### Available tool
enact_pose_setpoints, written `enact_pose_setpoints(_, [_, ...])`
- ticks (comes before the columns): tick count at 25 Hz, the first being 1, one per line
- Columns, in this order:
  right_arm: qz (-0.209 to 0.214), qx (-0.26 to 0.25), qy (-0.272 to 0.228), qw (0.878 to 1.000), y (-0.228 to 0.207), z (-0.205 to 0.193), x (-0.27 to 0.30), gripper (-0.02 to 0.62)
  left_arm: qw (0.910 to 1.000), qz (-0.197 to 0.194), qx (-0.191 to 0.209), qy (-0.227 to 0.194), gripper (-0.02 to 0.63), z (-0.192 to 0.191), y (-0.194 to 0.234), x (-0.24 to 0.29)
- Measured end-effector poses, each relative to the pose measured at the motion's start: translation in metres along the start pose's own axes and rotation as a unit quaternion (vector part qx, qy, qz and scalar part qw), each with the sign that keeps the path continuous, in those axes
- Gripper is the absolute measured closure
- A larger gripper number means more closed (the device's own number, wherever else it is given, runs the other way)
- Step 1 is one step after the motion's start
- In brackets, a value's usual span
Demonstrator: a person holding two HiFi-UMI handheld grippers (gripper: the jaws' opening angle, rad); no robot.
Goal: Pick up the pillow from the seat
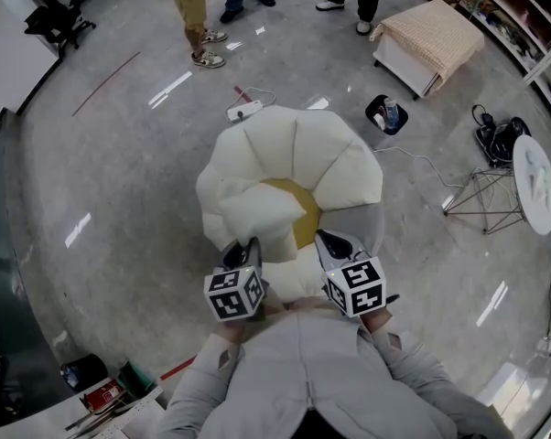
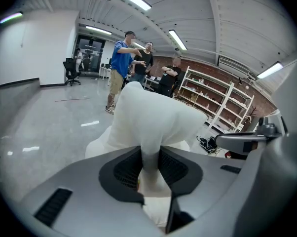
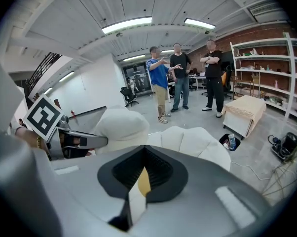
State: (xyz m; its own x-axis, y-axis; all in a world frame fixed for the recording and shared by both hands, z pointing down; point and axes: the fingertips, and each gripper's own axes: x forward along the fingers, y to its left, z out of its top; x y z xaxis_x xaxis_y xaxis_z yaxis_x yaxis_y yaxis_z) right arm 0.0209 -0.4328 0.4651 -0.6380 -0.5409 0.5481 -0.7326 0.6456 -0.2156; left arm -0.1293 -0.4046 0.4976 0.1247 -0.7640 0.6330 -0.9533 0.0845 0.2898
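Observation:
A puffy white pillow [image 1: 257, 218] hangs just above the yellow seat [image 1: 301, 210] of a white shell-shaped chair [image 1: 349, 167]. My left gripper [image 1: 248, 247] is shut on the pillow's near left part; in the left gripper view the white fabric [image 2: 153, 117] rises out from between the pinching jaws of that gripper [image 2: 149, 164]. My right gripper [image 1: 329, 240] sits at the pillow's near right edge. In the right gripper view its jaws [image 3: 142, 181] stand almost together on a thin white and yellowish strip, and the pillow's bulk [image 3: 121, 127] bulges to the left.
Several people stand on the grey floor beyond the chair [image 1: 198, 7]. A power strip [image 1: 243, 110], a black bin with a bottle [image 1: 386, 114], a beige-covered box [image 1: 431, 44] and a wire-legged side table [image 1: 518, 186] surround the chair. A cluttered desk corner [image 1: 102, 396] lies at the near left.

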Motion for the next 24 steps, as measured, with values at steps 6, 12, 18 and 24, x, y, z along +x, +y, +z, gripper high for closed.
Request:
enact_pose_setpoints(6, [-0.003, -0.004, -0.005, 1.000, -0.002, 0.005, -0.003, 0.597, 1.0000, -0.002, 0.006, -0.005, 0.511, 0.004, -0.005, 0.000])
enact_pose_setpoints(12, [-0.005, -0.006, -0.010, 1.000, -0.004, 0.013, 0.000, 0.595, 0.9999, -0.006, 0.008, -0.005, 0.511, 0.006, -0.009, 0.000])
enact_pose_setpoints(18, [-0.005, -0.007, -0.010, 1.000, -0.002, 0.012, -0.001, 0.597, 0.9999, -0.009, 0.011, -0.008, 0.511, 0.008, -0.013, -0.002])
enact_pose_setpoints(24, [-0.003, -0.005, -0.007, 1.000, -0.001, 0.010, -0.001, 0.597, 0.9998, -0.009, 0.014, -0.008, 0.511, 0.008, -0.015, -0.004])
